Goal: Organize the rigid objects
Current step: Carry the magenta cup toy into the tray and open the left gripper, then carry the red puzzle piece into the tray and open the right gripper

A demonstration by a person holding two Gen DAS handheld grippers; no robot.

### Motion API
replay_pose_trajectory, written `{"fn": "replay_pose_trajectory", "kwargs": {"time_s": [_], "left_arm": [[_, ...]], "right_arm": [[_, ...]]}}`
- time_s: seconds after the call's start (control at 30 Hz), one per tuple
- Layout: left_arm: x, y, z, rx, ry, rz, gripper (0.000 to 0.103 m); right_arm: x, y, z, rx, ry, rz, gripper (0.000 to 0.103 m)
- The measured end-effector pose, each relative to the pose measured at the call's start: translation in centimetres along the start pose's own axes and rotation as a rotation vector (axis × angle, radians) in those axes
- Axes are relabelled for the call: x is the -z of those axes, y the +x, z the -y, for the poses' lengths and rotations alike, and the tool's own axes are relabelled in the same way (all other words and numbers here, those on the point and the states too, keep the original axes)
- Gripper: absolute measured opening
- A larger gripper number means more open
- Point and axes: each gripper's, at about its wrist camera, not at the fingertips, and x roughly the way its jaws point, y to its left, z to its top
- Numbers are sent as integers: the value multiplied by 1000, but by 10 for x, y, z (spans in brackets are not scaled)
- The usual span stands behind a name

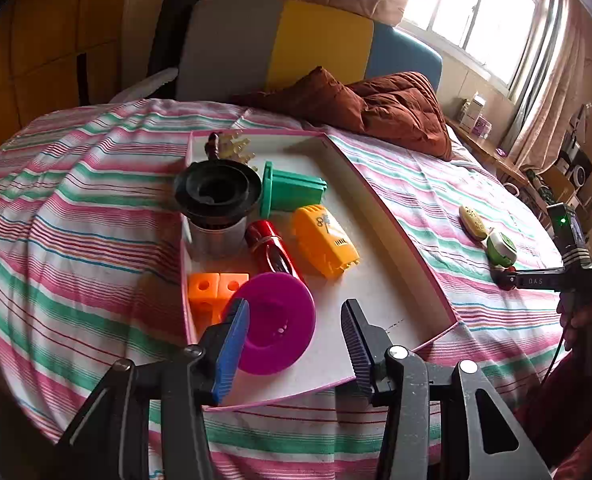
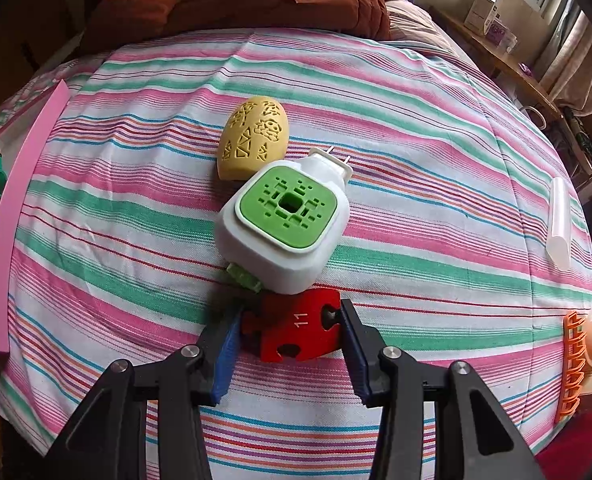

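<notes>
Red puzzle piece [image 2: 296, 330], printed 11, lies between fingers [image 2: 349, 332].

Red flat puzzle-shaped piece [image 2: 296, 330] marked 11 lies on striped bedspread touching white plug-in unit with green vented top [image 2: 284, 220], yellow perforated egg shape [image 2: 254, 140] just behind, while pink-edged tray [image 1: 391, 240] holds purple disc [image 1: 278, 322], orange blocks [image 1: 216, 290], yellow casing [image 1: 323, 240].

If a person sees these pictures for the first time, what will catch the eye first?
Probably the white tray on the striped bedsheet, crowded with bright toys such as the purple disc near the open left gripper. Next, the right gripper around a red puzzle piece, just before a white and green plug-in device and a yellow egg.
</notes>
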Motion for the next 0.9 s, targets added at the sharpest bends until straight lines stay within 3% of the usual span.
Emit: {"fn": "replay_pose_trajectory", "kwargs": {"time_s": [0.2, 0.43, 0.7, 0.9], "left_arm": [[-4, -18, -12, -34, -47, 43, 53], [-5, -25, -34, -120, -125, 38, 53], [-2, -32, -44, -160, -143, 47, 55], [1, -36, -52, -169, -164, 48, 55]], "right_arm": [[-1, -1, -2, -23, -9, 1, 46], [6, -18, -36, -160, -69, 27, 46], [10, -89, -133, -386, -247, 216, 46], [20, -98, -217, -450, -410, 211, 46]]}}
